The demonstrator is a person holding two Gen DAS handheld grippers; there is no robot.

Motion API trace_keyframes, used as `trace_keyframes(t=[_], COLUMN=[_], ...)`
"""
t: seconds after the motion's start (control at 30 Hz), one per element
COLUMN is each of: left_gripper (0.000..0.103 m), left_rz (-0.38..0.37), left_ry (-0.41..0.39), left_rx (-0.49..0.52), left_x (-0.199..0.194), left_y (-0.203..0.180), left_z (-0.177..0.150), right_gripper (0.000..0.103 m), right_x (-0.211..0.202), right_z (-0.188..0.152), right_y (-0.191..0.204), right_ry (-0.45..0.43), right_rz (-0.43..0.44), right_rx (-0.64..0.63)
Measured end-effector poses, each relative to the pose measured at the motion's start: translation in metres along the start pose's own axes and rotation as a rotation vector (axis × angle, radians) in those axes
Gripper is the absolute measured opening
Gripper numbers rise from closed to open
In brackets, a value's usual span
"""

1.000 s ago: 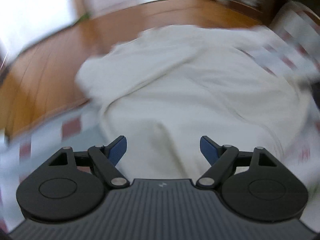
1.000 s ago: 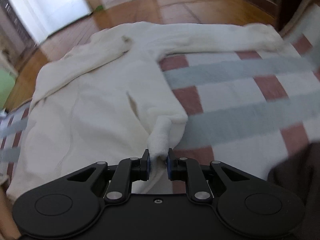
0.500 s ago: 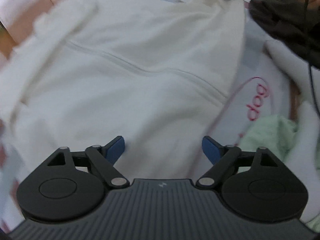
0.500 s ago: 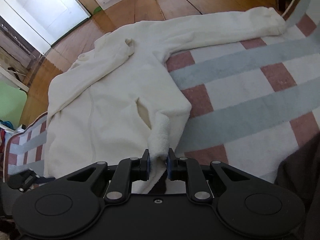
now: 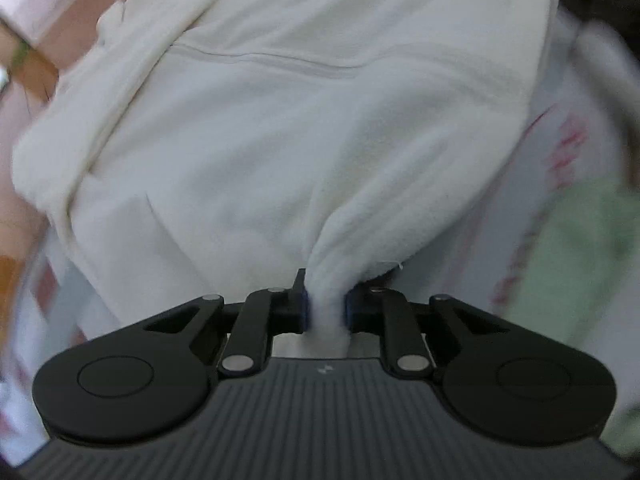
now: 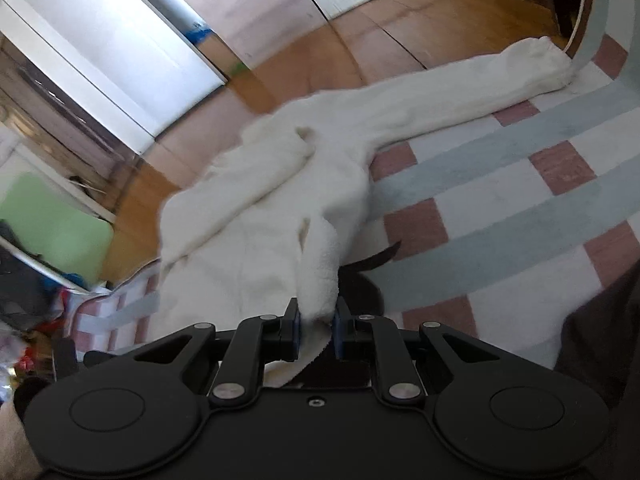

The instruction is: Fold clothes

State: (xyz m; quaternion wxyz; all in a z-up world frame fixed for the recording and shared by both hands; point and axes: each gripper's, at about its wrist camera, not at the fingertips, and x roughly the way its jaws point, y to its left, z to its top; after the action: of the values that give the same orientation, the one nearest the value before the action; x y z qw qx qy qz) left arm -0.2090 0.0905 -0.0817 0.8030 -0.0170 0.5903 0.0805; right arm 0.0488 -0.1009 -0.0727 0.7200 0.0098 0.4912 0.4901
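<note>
A cream fleece jacket [image 5: 280, 128] with a zip seam fills the left wrist view. My left gripper [image 5: 325, 308] is shut on a bunched corner of its hem. In the right wrist view the same jacket [image 6: 248, 248] lies on a checked blanket [image 6: 500, 216], one sleeve [image 6: 480, 84] stretched out to the far right. My right gripper [image 6: 316, 330] is shut on another hem corner, lifted off the blanket so the fabric hangs in a fold.
A pale green cloth [image 5: 576, 264] and a white cloth with red lettering [image 5: 560, 152] lie right of the jacket. Beyond the blanket are a wooden floor [image 6: 360, 48], white doors [image 6: 132, 40], a green mat [image 6: 52, 224] and clutter at the left edge.
My left gripper, open above the jacket before, has moved to the hem and shut on it. My right gripper has lifted its held corner, pulling the jacket's edge up.
</note>
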Motion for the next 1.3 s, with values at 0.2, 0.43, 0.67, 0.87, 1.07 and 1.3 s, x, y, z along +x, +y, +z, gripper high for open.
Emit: trace_keyframes(t=[0.2, 0.43, 0.67, 0.87, 1.07, 1.3], left_gripper=[0.03, 0.09, 0.091, 0.091, 0.091, 0.081], left_rz=[-0.036, 0.018, 0.003, -0.088, 0.007, 0.072], left_ry=[0.106, 0.126, 0.022, -0.018, -0.021, -0.138], left_rx=[-0.011, -0.141, -0.685, -0.78, -0.748, -0.73], left_x=[0.029, 0.007, -0.024, -0.003, 0.04, 0.052], left_y=[-0.005, 0.023, 0.123, 0.153, 0.167, 0.186], left_z=[-0.013, -0.037, -0.082, -0.074, -0.044, -0.044], right_gripper=[0.017, 0.019, 0.027, 0.036, 0.038, 0.046], right_x=[0.078, 0.069, 0.063, 0.074, 0.158, 0.19], right_z=[-0.046, -0.048, -0.039, -0.014, -0.072, -0.105], right_y=[-0.024, -0.008, 0.027, 0.09, 0.185, 0.185], right_ry=[0.183, 0.171, 0.091, 0.112, 0.351, 0.483], right_rz=[-0.192, -0.253, -0.751, 0.049, 0.298, 0.287], right_rx=[-0.049, -0.199, -0.575, -0.497, -0.815, -0.821])
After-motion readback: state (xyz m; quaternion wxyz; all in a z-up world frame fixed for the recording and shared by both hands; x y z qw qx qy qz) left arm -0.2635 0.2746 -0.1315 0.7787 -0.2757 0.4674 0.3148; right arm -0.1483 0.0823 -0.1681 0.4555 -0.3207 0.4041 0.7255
